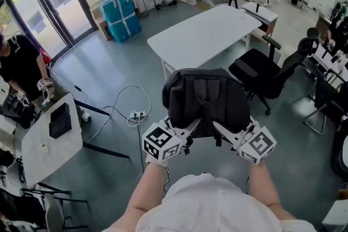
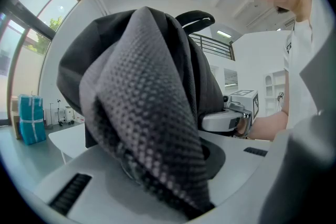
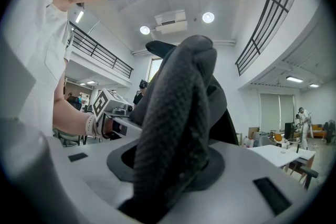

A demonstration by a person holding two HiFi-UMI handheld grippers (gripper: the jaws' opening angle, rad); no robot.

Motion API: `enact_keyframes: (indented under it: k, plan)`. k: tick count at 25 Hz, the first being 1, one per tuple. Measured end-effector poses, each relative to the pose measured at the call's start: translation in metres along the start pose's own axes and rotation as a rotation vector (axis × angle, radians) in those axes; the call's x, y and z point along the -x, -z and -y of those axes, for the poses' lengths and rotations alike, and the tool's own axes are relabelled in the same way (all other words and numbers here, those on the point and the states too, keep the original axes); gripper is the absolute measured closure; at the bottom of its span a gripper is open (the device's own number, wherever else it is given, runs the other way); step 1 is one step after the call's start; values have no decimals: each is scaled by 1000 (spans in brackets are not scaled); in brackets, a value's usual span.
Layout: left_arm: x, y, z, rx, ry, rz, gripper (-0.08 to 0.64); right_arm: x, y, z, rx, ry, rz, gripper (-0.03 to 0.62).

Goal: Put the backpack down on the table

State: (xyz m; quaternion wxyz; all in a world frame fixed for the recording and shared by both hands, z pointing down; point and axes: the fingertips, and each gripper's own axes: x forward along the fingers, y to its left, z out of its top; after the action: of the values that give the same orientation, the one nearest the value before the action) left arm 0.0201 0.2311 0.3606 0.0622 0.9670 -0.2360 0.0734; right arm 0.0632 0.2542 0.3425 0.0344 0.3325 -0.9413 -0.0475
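One black backpack (image 1: 206, 99), soft woven fabric with a rounded top, hangs in the air above the smooth grey floor (image 1: 109, 79). It is between the person and the long white desk (image 1: 201, 35) ahead, and short of that desk. Two hand-held grippers carry it, one on each of its two padded straps. The left hand-held gripper (image 1: 191, 129) has its jaws drawn narrow, pinched on the left mesh strap (image 2: 152, 123), whose honeycomb weave bulges up and folds over between the smooth pale-grey jaw plates. The right hand-held gripper (image 1: 218, 129) stands somewhat wider, clamped on the right mesh strap (image 3: 176, 128), a thicker doubled roll of the same dimpled fabric. Each bears one white cube printed with black square markers, the left cube (image 1: 161, 142) and the right cube (image 1: 257, 144). The desk top is flat, glossy and rectangular with rounded corners. One black swivel chair (image 1: 266, 70) with armrests stands just beside its right edge, and one thin white cable (image 1: 128, 106) loops across the floor.
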Motion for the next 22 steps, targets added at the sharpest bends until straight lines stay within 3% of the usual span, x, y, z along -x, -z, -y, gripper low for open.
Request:
enact_keyframes:
  k: [11,22]
  plan:
    - [-40,-6,-71,17,-19,4,488,-51,13,65,-5,-19,-14,436]
    - [-89,-28,-202,16,4,5,488,-151,18,164,-1,-6,-23,436]
